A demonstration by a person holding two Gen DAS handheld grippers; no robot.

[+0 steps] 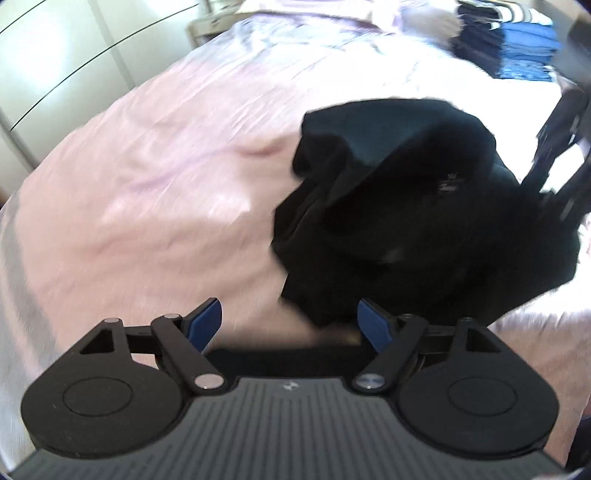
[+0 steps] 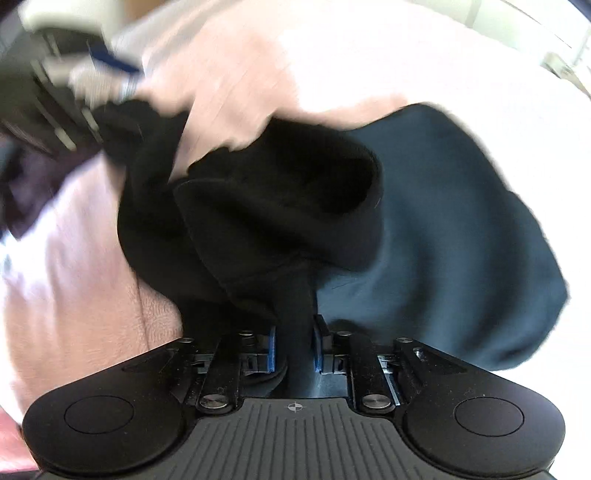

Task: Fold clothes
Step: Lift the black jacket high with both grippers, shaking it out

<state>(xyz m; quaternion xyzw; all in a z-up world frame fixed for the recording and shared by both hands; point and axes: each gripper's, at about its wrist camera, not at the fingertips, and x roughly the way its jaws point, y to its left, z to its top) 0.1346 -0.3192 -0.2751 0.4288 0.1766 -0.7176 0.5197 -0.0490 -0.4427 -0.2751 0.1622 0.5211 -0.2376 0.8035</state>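
Note:
A dark, crumpled garment (image 1: pixel 413 206) lies bunched on the pink bedsheet (image 1: pixel 155 177). My left gripper (image 1: pixel 291 325) is open and empty, its blue pads just short of the garment's near edge. My right gripper (image 2: pixel 294 347) is shut on a fold of the same dark garment (image 2: pixel 443 229), which bulges up in front of it. The right gripper also shows blurred at the right edge of the left wrist view (image 1: pixel 561 162). The left gripper appears blurred at the top left of the right wrist view (image 2: pixel 85 81).
A stack of folded blue and dark clothes (image 1: pixel 513 48) sits at the far right of the bed. White wardrobe doors (image 1: pixel 55 62) stand beyond the bed's left side. A pillow (image 1: pixel 321 11) lies at the head.

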